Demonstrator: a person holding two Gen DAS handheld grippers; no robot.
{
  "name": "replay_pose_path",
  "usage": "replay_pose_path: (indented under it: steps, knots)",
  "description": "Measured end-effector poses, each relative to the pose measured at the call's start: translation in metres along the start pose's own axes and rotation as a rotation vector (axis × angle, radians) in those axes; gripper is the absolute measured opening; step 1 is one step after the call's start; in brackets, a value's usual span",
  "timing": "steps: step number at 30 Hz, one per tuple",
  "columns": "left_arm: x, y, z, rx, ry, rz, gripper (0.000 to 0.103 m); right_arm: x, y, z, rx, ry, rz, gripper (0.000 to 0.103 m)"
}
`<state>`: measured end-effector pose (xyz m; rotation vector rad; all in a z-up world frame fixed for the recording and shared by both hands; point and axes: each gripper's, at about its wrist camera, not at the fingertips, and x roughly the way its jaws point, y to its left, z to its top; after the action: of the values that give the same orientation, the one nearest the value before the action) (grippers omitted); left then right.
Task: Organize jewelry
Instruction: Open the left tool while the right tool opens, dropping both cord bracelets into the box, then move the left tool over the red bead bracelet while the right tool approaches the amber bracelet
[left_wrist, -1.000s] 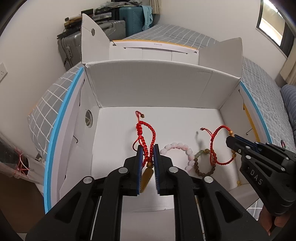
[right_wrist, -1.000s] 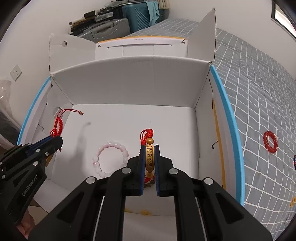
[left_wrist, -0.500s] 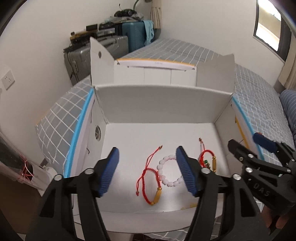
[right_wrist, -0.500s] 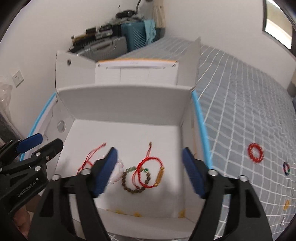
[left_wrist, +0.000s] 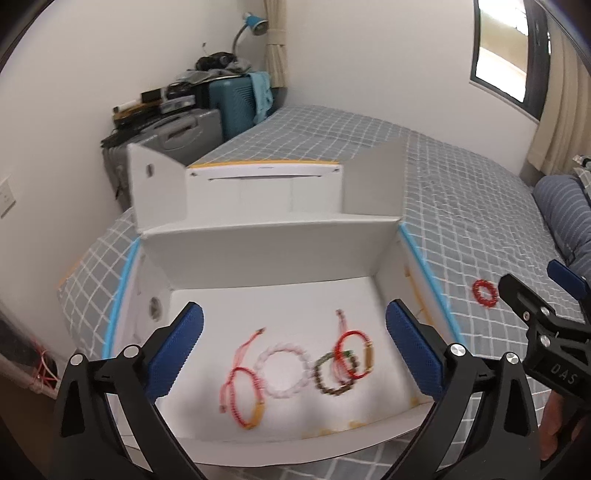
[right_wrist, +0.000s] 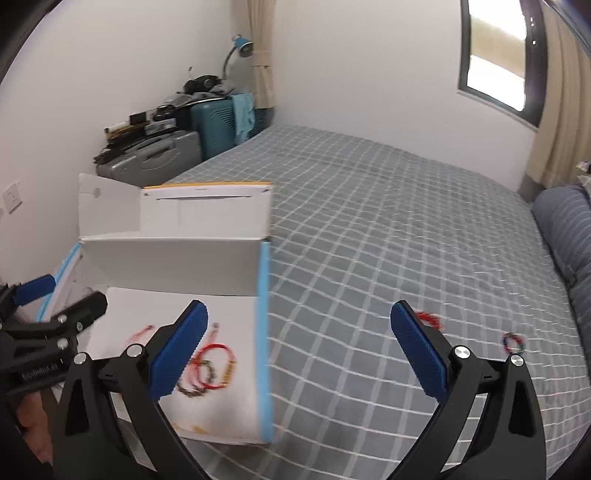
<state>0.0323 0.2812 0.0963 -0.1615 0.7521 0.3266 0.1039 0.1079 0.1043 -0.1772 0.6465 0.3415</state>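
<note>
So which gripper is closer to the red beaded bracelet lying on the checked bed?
Right. The right gripper hovers over the bed beside the red beaded bracelet; the left gripper is over the white cardboard box.

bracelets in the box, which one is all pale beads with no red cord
The pink-white bead bracelet, second from the left, between the red cord bracelet and the dark bead bracelet.

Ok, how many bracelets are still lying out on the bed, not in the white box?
2 visible. A red beaded bracelet lies on the grey checked bedspread right of the white cardboard box; a multicoloured bead bracelet sits farther right. Others may be out of frame.
</note>
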Motion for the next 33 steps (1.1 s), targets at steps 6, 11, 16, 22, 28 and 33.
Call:
replay_pose_path:
  steps: [6, 11, 16, 22, 28, 33]
  knots:
    - [0.001, -0.054, 0.009, 0.072, -0.007, -0.069, 0.097, -0.010, -0.062, -0.008, 0.069, 0.010, -0.084, 0.095]
    - [0.007, -0.096, 0.012, 0.118, 0.003, -0.126, 0.097, -0.018, -0.120, -0.019, 0.134, 0.027, -0.161, 0.095]
    - [0.014, -0.140, 0.015, 0.165, 0.014, -0.181, 0.097, -0.023, -0.176, -0.036, 0.210, 0.058, -0.218, 0.095]
    - [0.023, -0.189, 0.016, 0.220, 0.025, -0.224, 0.097, -0.025, -0.243, -0.062, 0.292, 0.112, -0.289, 0.095]
    - [0.039, -0.233, 0.013, 0.272, 0.047, -0.237, 0.097, -0.022, -0.290, -0.092, 0.364, 0.168, -0.329, 0.095]
    - [0.069, -0.270, 0.007, 0.308, 0.096, -0.242, 0.097, -0.012, -0.321, -0.116, 0.414, 0.227, -0.344, 0.095]
